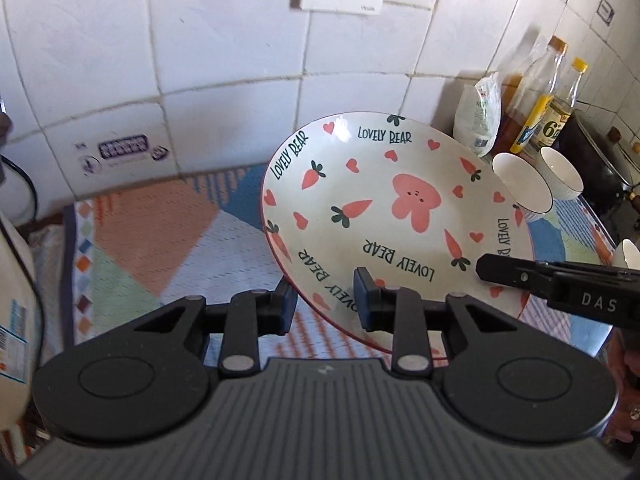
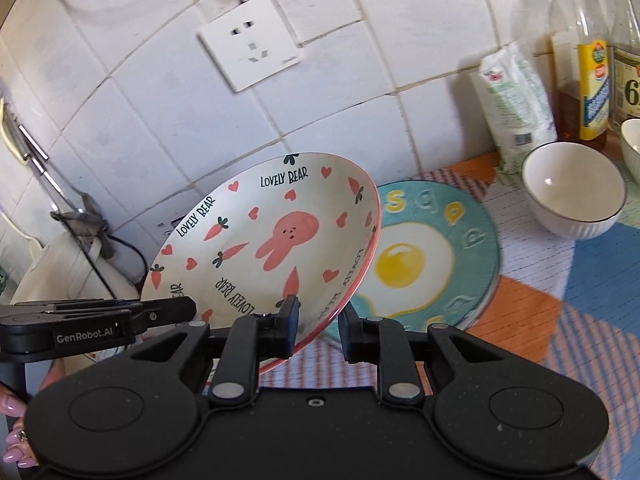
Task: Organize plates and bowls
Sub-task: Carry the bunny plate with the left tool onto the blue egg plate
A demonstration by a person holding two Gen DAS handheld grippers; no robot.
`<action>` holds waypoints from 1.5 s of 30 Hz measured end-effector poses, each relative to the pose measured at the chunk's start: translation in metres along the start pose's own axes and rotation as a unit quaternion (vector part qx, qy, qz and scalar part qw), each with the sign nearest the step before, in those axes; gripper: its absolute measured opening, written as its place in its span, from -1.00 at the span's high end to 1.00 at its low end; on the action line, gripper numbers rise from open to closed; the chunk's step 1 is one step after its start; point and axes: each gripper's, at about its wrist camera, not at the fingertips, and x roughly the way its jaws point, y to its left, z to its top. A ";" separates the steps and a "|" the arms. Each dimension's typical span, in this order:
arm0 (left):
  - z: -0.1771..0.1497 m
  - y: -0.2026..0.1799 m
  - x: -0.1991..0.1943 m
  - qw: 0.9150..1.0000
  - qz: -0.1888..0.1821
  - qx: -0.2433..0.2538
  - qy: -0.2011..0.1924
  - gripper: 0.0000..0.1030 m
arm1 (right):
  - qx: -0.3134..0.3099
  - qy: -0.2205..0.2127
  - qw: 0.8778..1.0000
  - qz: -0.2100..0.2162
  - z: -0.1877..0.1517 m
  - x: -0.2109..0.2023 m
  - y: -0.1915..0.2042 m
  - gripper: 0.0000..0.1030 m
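Note:
A white bunny plate [image 1: 384,216] with pink bunny, carrots and "LOVELY BEAR" lettering is lifted and tilted above the patterned mat. My left gripper [image 1: 326,304] is shut on its near rim. My right gripper [image 2: 318,326] is shut on the opposite rim of the same bunny plate [image 2: 264,252]; its finger shows in the left wrist view [image 1: 520,276]. Under and beyond it a teal fried-egg plate [image 2: 432,256] lies flat on the mat. A white bowl [image 2: 572,194] stands to the right, a second bowl [image 2: 632,140] behind it; both bowls show in the left wrist view [image 1: 520,184] [image 1: 562,174].
A patterned mat [image 1: 160,240] covers the counter against a white tiled wall [image 1: 200,80] with a socket. Oil bottles [image 2: 584,60] and a white bag [image 2: 516,108] stand at the back right. A dark pot [image 1: 600,160] sits far right. A white appliance [image 2: 72,276] stands at left.

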 end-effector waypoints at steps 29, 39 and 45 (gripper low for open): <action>0.018 -0.031 0.084 0.984 0.025 -0.110 0.140 0.44 | -0.058 0.142 0.988 -0.036 0.031 0.042 -0.067 0.43; 0.014 -0.035 0.098 0.980 0.029 -0.097 0.174 0.37 | -0.102 0.159 0.975 -0.114 0.023 0.050 -0.042 0.17; 0.013 -0.038 0.099 0.980 0.032 -0.091 0.174 0.35 | -0.107 0.138 0.976 -0.127 0.017 0.052 -0.041 0.07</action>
